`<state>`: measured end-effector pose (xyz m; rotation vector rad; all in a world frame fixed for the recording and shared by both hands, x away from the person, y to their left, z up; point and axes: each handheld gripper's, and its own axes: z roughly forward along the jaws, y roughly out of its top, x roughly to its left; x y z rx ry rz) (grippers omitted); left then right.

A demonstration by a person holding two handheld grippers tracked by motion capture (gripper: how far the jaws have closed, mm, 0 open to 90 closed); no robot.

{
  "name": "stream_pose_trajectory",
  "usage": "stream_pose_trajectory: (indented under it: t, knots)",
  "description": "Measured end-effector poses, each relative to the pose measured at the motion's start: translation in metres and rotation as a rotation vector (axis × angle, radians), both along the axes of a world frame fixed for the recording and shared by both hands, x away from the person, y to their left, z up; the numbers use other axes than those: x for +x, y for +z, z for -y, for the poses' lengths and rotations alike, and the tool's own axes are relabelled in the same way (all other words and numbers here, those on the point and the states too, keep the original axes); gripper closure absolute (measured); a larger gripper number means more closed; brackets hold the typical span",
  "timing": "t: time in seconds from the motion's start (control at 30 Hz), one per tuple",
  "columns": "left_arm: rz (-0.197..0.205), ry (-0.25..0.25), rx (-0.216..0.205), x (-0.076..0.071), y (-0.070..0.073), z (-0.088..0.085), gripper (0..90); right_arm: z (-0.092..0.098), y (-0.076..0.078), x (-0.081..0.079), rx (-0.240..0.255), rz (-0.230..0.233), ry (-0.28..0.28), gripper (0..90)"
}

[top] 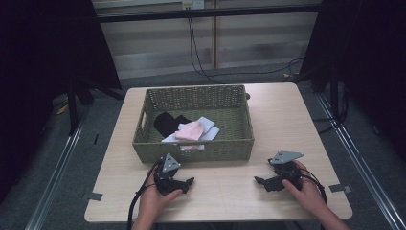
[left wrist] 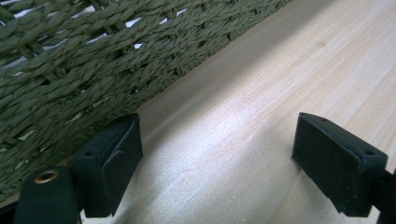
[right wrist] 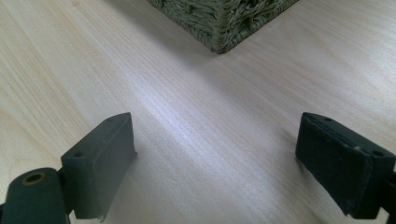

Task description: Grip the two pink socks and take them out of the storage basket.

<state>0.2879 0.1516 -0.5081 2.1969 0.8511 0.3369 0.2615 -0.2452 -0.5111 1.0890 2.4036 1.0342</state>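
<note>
**Both grippers idle on the desk; cloths lie in the basket**

We find the left gripper [top: 184, 184] resting on the desk [top: 287, 120], just beside the near wall of the basket [top: 239, 143]. In the left gripper view its jaws stand wide apart with bare wood between them, and the woven wall runs close along one jaw. The right gripper [top: 262, 182] lies near the basket's right front corner but apart from it; in the right gripper view its jaws are likewise wide and hold nothing, the corner showing ahead.

Inside the basket we note a black cloth [top: 167, 123], a pink cloth [top: 191, 130] lying on top of the heap, and a pale cloth [top: 207, 124] beneath and beside it. All sit toward the near half of the basket. No cloth lies on the desk outside it.

We judge the handling of the cloths to be at a resting point: neither gripper reaches into the basket and neither touches a cloth. Whether the heap is fully packed or awaits unloading, we cannot tell. Any further work calls for lifting a gripper over the near wall.
</note>
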Motion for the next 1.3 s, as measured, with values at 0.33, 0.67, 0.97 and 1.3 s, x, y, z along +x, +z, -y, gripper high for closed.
stream_pose_trajectory:
  t: [0.33,0.67,0.97,1.3]
  knots:
    - [-0.054,0.007,0.016,-0.002,0.008,0.005,23.4,0.000,0.000,0.000,0.000,-0.001,0.000,11.4]
    - [-0.176,-0.017,0.039,0.008,0.057,0.008,28.8,0.000,0.000,0.000,0.000,-0.003,-0.003,11.4]
    - [-0.271,-0.041,0.041,0.024,0.087,0.013,28.7,0.000,0.000,0.000,0.000,-0.002,-0.001,11.4]
    - [-0.325,-0.039,0.048,0.045,0.127,0.017,28.8,0.000,0.000,0.000,0.000,-0.002,-0.001,11.4]
